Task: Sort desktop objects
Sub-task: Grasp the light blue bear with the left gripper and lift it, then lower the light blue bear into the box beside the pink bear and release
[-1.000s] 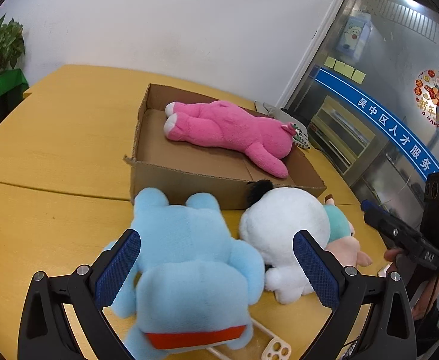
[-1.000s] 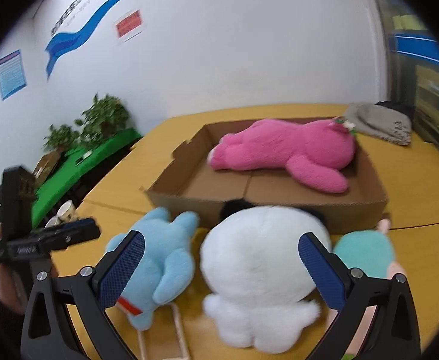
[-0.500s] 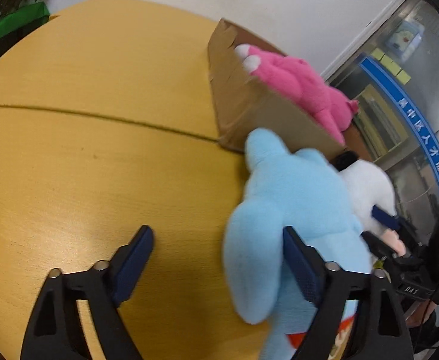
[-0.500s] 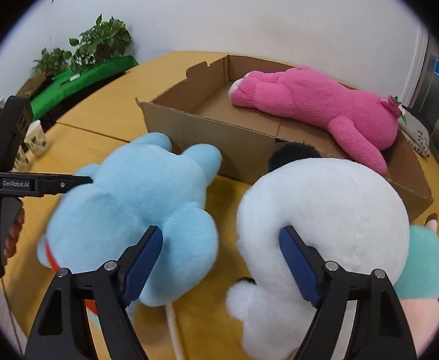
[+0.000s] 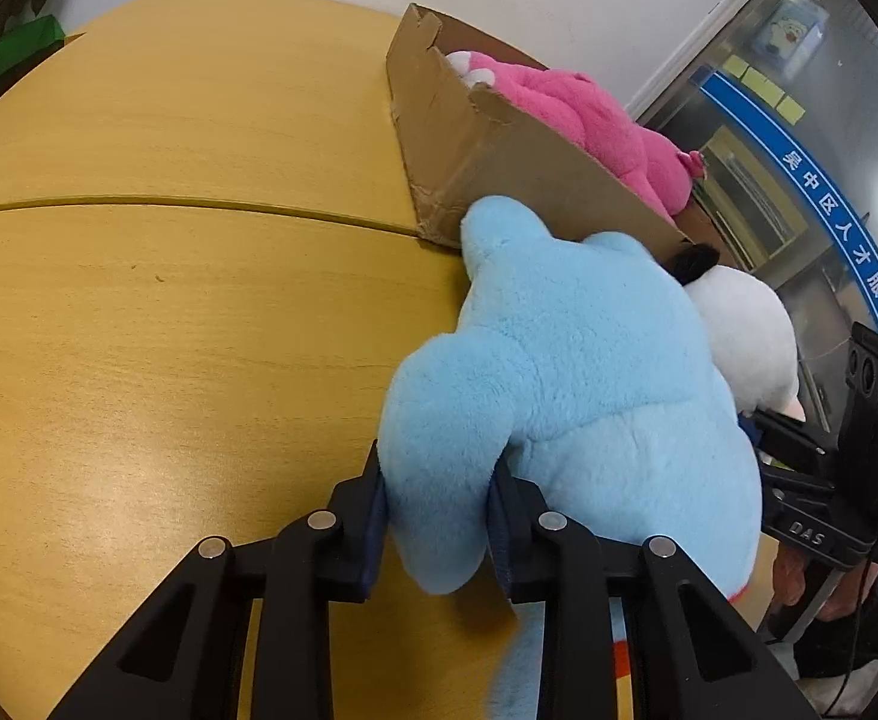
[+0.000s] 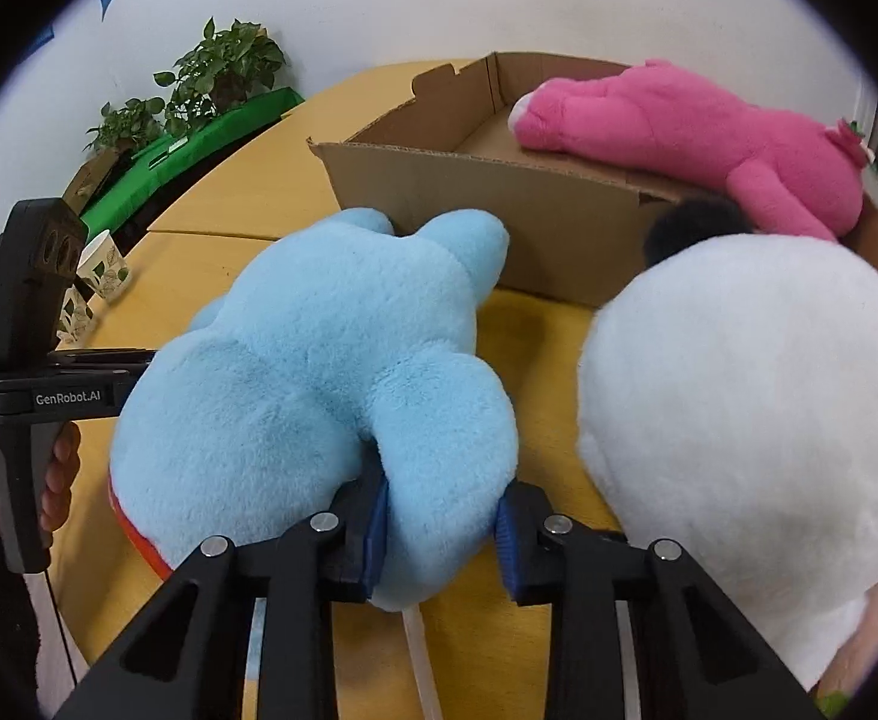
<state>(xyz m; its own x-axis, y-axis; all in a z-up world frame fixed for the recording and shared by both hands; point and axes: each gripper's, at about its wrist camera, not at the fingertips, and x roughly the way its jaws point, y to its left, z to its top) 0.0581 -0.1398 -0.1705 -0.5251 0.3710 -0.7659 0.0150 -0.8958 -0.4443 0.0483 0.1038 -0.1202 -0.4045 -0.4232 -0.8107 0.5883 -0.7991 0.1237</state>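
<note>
On the bench (image 5: 169, 330), just in front of the cardboard box (image 5: 499, 162), the blue plush (image 5: 571, 372) lies face down and you've got it from both sides. Your left gripper (image 5: 436, 519) is closing, fingers (image 5: 373, 516) squeezing one blue limb. Your right gripper (image 6: 442, 525) is closing on another limb, pads pressed into the fur

Left view only: long bare stretch of bench with a seam, glass door (image 5: 811, 138) with blue banner, your right gripper body (image 5: 841, 468) past the plush, box seen edge-on

Right view only: box interior, with pink plush (image 6: 703, 126) lying flat in it; white plush (image 6: 751, 438) in full, just beside the blue one; potted plants (image 6: 217, 72) on a green cover; paper cups (image 6: 106, 264); your hand (image 6: 49, 468) on the left gripper's handle; clear strip (image 6: 421, 660) under the blue plush
</note>
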